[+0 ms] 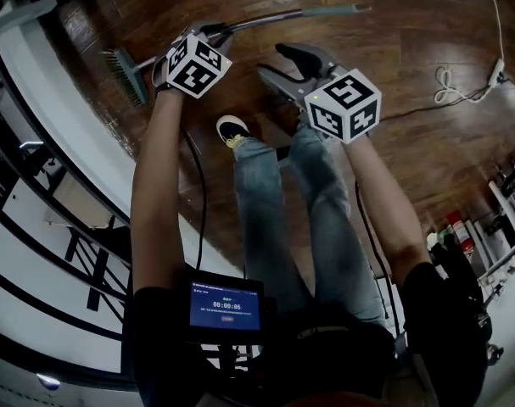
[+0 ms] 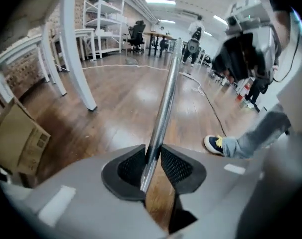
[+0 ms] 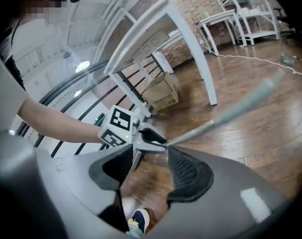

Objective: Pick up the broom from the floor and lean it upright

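In the head view, the left gripper [image 1: 216, 34] is gripping the broom [image 1: 240, 24] on its metal handle, not far from the brush head [image 1: 125, 75], while the long handle is running off to the right above the wooden floor [image 1: 410, 49]. The right gripper [image 1: 284, 64] is hovering just beside it with its jaws spread and empty. In the left gripper view, the pads are clenching the shiny handle [image 2: 165, 98], which is slanting up and away from them. In the right gripper view, the jaws are standing released, nothing between them. The pickup seems under way; whether the bristles are touching the floor is unclear, and raising and leaning the broom upright are still waiting.
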`<action>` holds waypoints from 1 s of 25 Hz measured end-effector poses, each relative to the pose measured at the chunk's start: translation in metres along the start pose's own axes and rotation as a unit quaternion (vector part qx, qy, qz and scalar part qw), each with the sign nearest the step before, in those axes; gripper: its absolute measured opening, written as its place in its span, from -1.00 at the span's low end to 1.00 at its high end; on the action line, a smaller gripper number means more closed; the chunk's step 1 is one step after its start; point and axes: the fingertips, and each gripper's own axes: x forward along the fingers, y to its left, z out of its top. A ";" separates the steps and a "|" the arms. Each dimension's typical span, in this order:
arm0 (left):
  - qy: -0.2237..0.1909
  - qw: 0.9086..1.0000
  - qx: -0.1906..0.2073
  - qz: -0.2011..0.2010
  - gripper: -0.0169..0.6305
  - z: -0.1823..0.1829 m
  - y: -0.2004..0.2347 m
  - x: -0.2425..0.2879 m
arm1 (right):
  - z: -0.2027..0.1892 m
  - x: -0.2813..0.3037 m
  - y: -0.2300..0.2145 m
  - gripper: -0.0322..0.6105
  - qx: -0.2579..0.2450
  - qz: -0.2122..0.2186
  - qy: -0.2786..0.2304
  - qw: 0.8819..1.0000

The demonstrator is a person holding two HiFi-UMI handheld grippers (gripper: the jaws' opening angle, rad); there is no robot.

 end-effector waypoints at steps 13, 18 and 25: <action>-0.196 0.960 -0.182 0.081 -0.65 0.093 0.065 -0.178 | 0.232 0.035 0.071 -0.55 -0.176 -0.054 -0.128 0.975; -0.206 0.952 -0.208 0.092 -0.65 0.097 0.084 -0.205 | 0.256 0.050 0.114 -0.65 -0.214 -0.008 -0.124 0.969; -0.213 0.938 -0.242 0.131 -0.65 0.114 0.148 -0.196 | 0.308 0.080 0.082 -0.65 -0.219 0.065 -0.106 0.968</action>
